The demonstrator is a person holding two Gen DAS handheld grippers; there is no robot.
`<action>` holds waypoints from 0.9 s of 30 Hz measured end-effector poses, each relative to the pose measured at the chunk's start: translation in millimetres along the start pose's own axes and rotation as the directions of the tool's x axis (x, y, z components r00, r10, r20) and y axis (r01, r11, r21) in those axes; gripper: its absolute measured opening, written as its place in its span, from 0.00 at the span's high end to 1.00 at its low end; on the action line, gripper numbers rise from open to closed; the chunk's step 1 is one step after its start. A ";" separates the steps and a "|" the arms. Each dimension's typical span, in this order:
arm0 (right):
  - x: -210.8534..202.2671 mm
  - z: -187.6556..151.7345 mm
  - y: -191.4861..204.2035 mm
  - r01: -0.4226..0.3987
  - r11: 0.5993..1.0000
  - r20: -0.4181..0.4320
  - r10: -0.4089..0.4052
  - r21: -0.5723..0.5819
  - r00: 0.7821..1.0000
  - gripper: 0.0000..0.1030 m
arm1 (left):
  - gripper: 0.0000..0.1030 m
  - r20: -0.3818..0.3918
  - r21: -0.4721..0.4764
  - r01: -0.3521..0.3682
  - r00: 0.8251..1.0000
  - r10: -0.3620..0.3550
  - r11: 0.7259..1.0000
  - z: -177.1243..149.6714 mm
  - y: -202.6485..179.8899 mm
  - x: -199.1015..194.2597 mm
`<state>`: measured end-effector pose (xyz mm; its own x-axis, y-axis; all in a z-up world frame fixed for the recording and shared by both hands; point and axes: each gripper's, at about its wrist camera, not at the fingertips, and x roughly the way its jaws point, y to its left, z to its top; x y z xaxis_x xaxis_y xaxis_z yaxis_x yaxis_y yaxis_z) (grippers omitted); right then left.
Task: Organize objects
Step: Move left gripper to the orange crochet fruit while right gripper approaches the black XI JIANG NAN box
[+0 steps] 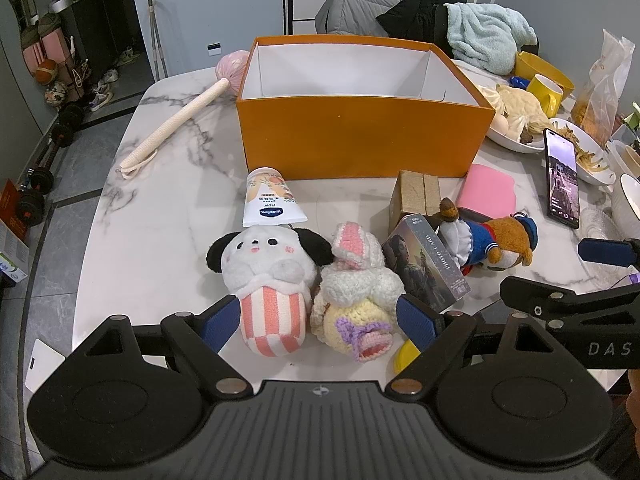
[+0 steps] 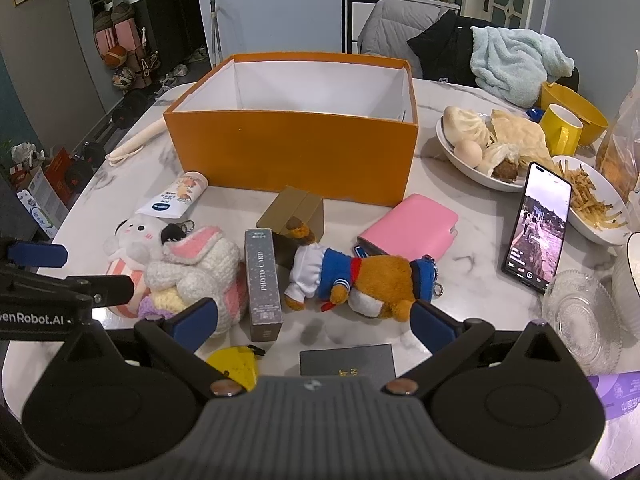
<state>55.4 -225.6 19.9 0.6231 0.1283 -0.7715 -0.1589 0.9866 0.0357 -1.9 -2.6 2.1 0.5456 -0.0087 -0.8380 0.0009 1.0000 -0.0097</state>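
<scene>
Left claw (image 1: 320, 322) agape, apparently flanking striped plush (image 1: 268, 280), crocheted bunny (image 1: 356, 296).

The table (image 1: 168, 184) is seen as polished, grey-veined marble. On it, the orange box (image 1: 360, 136) is finished in matt card, white inside. In front of the box, fleecy plush is shown by the panda toy (image 1: 264, 268), crocheted yarn by the rabbit (image 1: 356, 296), and glossy plastic by the Vaseline tube (image 1: 266, 200).

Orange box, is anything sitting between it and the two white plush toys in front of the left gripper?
Yes. A lotion tube lies on the table between the panda plush and the orange box. The crocheted bunny has bare tabletop ahead. The box's front wall must be cleared.
</scene>
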 end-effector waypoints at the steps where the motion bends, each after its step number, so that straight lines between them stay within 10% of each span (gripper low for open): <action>1: -0.2 -0.2 -0.2 0.001 1.000 0.002 -0.001 -0.001 1.000 0.01 | 0.02 -0.003 0.005 -0.002 1.000 0.003 1.000 -0.6 -0.4 1.3; 15: 12.6 1.1 -29.0 0.063 0.998 -0.041 -0.063 -0.002 0.997 0.01 | 0.02 -0.187 0.122 0.047 0.982 -0.023 0.991 -31.5 -21.0 33.0; 27: 56.1 -27.6 -25.7 0.063 0.993 -0.254 -0.087 -0.100 0.963 0.01 | 0.02 -0.259 0.188 0.073 0.966 -0.022 0.979 -50.4 -37.1 47.9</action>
<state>73.3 -246.5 -41.9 0.4196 0.0123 -0.9076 -0.1946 0.9779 -0.0767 -18.1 -40.3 -65.2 0.3099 -0.0314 -0.9503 0.1985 0.9796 0.0323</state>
